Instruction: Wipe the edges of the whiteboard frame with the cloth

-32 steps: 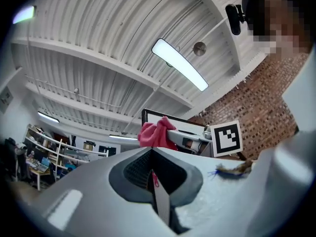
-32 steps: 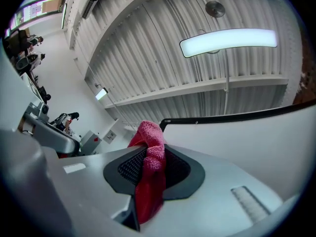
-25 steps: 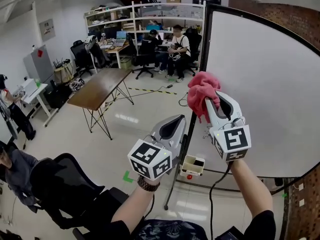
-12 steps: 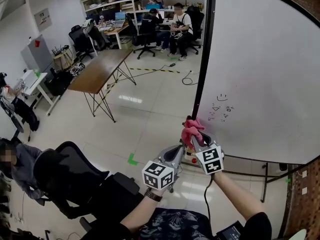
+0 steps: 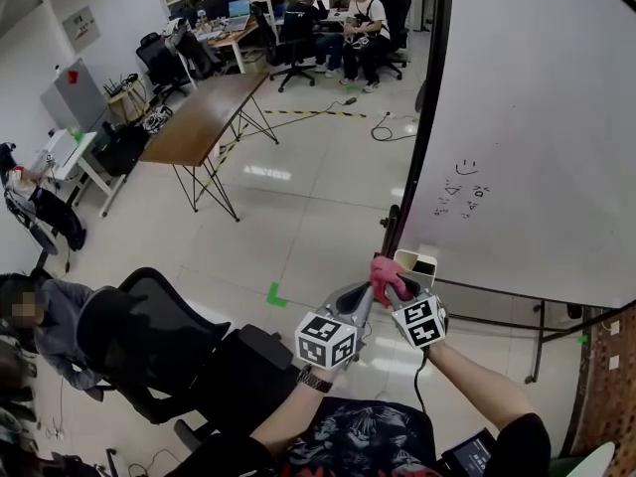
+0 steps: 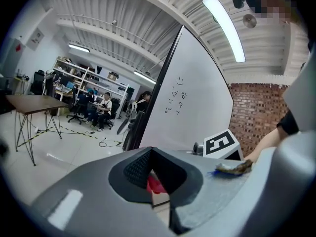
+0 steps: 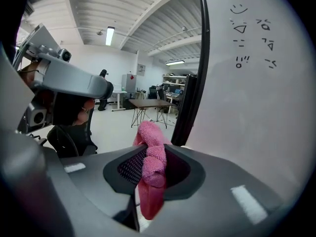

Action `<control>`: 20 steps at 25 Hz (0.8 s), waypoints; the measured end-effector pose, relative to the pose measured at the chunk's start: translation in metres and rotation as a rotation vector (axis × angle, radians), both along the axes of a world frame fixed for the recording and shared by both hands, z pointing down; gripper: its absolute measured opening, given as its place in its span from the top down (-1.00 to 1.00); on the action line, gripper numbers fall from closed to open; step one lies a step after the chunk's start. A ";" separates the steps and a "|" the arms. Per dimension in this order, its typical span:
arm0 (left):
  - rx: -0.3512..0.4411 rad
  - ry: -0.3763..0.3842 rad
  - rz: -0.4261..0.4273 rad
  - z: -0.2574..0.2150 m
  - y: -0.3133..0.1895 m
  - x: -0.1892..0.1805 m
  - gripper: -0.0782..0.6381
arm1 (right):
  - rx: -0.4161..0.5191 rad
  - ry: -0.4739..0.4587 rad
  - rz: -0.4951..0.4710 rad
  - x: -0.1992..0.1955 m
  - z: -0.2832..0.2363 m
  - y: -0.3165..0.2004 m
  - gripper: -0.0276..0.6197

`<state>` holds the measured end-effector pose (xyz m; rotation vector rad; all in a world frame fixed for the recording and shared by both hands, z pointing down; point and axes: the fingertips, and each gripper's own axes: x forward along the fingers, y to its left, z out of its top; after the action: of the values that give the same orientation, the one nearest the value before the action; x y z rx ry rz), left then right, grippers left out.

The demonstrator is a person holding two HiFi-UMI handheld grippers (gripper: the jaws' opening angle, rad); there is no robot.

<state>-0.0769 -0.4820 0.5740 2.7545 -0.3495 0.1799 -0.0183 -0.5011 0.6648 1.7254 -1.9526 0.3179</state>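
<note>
Office floor; whiteboard [image 5: 537, 117] at right of frame. Right gripper [image 5: 393, 284] fingers clamped pink cloth [image 5: 384, 270] near lower end of black frame edge [image 5: 417, 137]. Left gripper [image 5: 362, 298] fingers closed, empty, just beside.

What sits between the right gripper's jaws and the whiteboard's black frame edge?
The pink cloth: clamped in the right gripper, it sticks out toward the black frame. The right gripper view shows this, but not whether cloth and frame touch.

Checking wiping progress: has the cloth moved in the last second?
Yes: the cloth slid down the whiteboard's black frame to the small box near its bottom.
</note>
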 end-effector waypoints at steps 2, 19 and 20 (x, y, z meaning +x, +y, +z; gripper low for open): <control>-0.007 -0.015 -0.002 0.012 -0.009 -0.006 0.77 | -0.021 -0.013 0.001 -0.008 0.014 -0.003 0.66; -0.176 0.002 0.290 0.047 0.018 0.035 0.77 | -0.039 -0.058 0.226 0.037 0.043 0.058 0.66; -0.170 -0.002 0.304 0.047 0.028 0.044 0.77 | -0.030 -0.060 0.229 0.043 0.044 0.066 0.66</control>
<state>-0.0331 -0.4539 0.6208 2.6231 0.0836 0.2761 0.0245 -0.4350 0.7083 1.9438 -1.7832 0.4827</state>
